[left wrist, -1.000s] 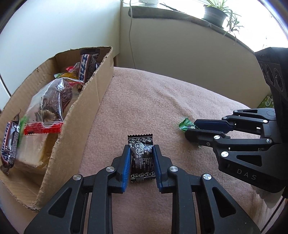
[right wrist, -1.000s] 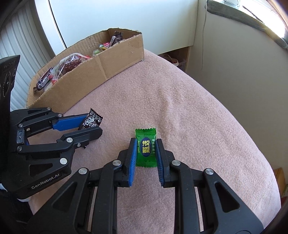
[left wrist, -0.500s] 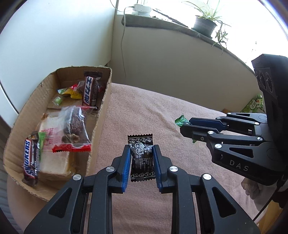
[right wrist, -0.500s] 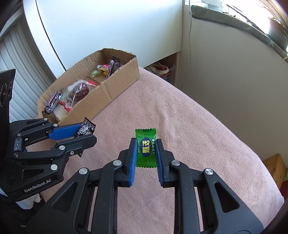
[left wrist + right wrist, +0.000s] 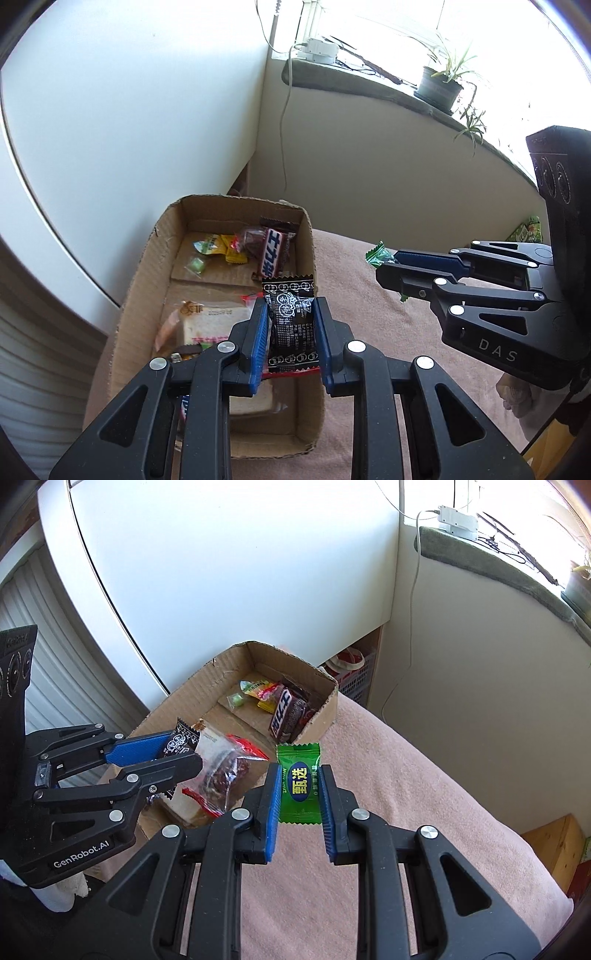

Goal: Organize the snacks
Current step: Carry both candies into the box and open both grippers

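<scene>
1. Covering the whole surface, the pink cloth (image 5: 424, 812) carries everything; no loose snack shows on the part in view.
2. Box (image 5: 147, 280): open-topped cardboard at the cloth's left edge, its far end toward the wall corner. It already holds wrapped snacks, so it is judged the collecting place.
3. Bread (image 5: 214, 325): a bagged slice lying flat in the box's near half, under smaller packets.
4. Left gripper (image 5: 291, 328): clamped on the black packet (image 5: 291, 325), which stands upright between the blue pads. It hangs above the box's near half, inside the right wall, placed, by judgement, for a straight drop.
5. Right gripper (image 5: 299, 790): clamped on the green candy (image 5: 299, 779), label up. It hangs over the cloth just outside the box's right wall, apart from the left one, probably waiting its turn.
6. Bar (image 5: 282, 712): leaning in the box's far right corner among small candies.
</scene>
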The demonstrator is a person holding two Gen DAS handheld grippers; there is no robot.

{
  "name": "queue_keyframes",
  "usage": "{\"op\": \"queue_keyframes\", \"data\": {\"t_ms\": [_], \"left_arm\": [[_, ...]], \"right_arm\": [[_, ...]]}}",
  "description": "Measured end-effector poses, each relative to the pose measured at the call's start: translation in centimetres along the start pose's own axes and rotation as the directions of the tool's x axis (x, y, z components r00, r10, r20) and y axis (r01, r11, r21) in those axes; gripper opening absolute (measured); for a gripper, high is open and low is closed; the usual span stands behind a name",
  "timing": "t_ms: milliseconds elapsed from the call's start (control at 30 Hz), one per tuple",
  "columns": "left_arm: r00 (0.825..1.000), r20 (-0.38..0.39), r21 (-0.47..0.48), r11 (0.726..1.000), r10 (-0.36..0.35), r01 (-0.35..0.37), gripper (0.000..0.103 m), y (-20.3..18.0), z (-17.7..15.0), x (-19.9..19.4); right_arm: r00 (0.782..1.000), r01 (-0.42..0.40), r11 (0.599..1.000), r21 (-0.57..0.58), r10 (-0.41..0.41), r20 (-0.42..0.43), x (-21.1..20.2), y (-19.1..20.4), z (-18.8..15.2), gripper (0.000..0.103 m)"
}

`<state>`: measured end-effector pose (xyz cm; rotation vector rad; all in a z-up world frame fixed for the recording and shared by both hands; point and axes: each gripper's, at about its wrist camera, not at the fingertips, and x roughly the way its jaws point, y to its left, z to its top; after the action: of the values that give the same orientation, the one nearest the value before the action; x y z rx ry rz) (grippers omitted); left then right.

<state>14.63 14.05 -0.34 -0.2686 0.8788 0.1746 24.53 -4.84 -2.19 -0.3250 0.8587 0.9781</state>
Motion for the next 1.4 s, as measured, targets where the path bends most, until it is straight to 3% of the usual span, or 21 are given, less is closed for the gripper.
{"op": "queue_keyframes", "data": {"t_ms": [433, 1400], "left_arm": [[1.0, 0.002, -0.045, 0.999, 0.013, -0.013, 0.022, 4.6, 1.2, 0.2], [0.999, -0.032, -0.042, 0.999, 0.026, -0.028, 0.023, 5.8, 1.5, 1.9]], "right_arm": [[1.0, -0.015, 1.0, 0.02, 0.015, -0.005, 2.8, 3.8, 3.8, 0.02], [0.998, -0.012, 0.995, 0.099, 0.018, -0.059, 7.1, 3.3, 5.0, 0.025]]}}
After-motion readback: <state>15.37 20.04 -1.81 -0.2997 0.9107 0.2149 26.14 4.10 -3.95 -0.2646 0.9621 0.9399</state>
